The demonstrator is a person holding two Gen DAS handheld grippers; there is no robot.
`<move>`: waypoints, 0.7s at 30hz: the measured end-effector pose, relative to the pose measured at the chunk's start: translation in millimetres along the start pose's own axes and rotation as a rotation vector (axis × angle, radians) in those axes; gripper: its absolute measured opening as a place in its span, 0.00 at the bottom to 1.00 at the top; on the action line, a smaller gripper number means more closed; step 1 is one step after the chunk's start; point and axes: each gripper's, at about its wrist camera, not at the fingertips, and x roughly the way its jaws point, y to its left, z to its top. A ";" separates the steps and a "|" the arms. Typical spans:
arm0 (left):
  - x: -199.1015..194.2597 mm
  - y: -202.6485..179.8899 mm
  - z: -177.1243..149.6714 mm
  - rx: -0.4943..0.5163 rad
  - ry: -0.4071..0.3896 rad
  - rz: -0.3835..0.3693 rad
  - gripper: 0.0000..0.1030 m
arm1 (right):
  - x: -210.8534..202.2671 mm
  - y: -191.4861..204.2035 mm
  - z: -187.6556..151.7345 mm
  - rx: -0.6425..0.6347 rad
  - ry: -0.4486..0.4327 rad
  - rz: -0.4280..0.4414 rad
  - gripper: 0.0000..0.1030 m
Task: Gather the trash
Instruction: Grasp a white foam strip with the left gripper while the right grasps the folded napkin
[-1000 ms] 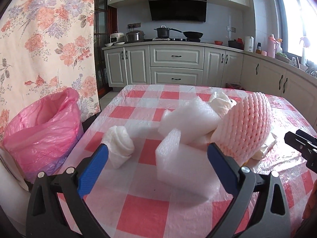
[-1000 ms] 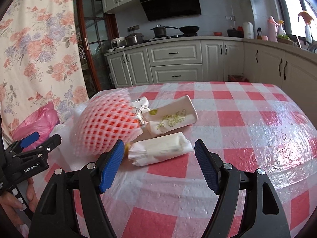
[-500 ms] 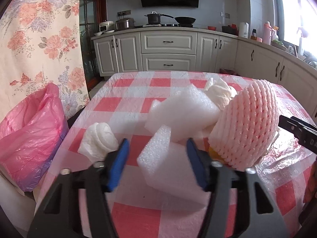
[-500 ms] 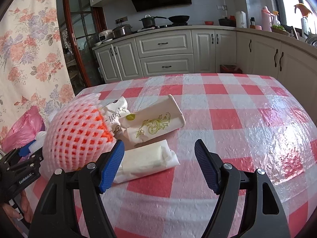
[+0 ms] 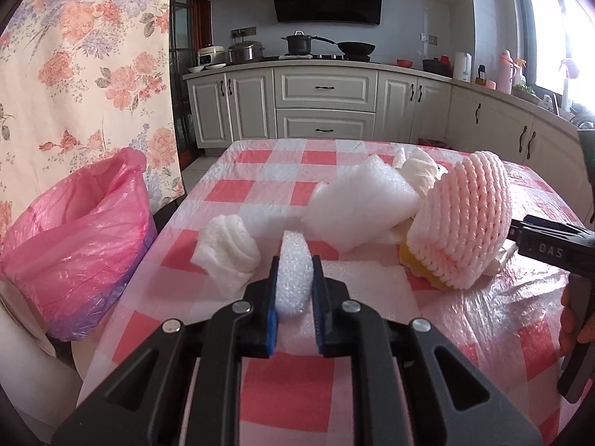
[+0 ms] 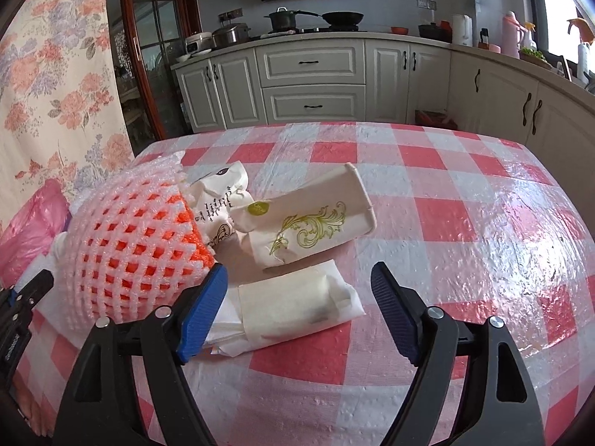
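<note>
My left gripper [image 5: 294,290] is shut on a white foam sheet [image 5: 293,278] that lies on the checked table. Around it lie a crumpled white tissue [image 5: 228,252], a second foam piece [image 5: 362,208] and a pink foam fruit net [image 5: 465,223] over something orange. My right gripper [image 6: 297,308] is open just above a folded white paper wrapper [image 6: 293,312]. Behind the wrapper lie a flattened paper cup [image 6: 316,223] and crumpled printed paper [image 6: 219,200]. The fruit net [image 6: 130,241] is to their left.
A bin lined with a pink bag [image 5: 74,238] stands off the table's left edge, below a floral curtain [image 5: 74,55]. Kitchen cabinets [image 5: 323,107] run behind the table. The right gripper's body [image 5: 557,249] shows at the right of the left wrist view.
My left gripper has closed from wide open onto the foam sheet. My right gripper has moved closer to the paper wrapper and stayed open.
</note>
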 end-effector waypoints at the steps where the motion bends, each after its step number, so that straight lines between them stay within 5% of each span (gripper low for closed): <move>1: -2.6 1.1 -1.2 0.002 -0.004 0.001 0.14 | 2.0 3.0 0.2 -0.009 0.009 -0.007 0.75; 10: -17.4 11.8 -3.6 -0.022 -0.023 -0.011 0.14 | -6.9 15.1 -16.0 -0.086 0.040 -0.070 0.76; 21: -24.7 3.5 -9.7 -0.026 -0.018 -0.027 0.14 | -41.7 -25.0 -45.5 -0.036 0.043 -0.101 0.76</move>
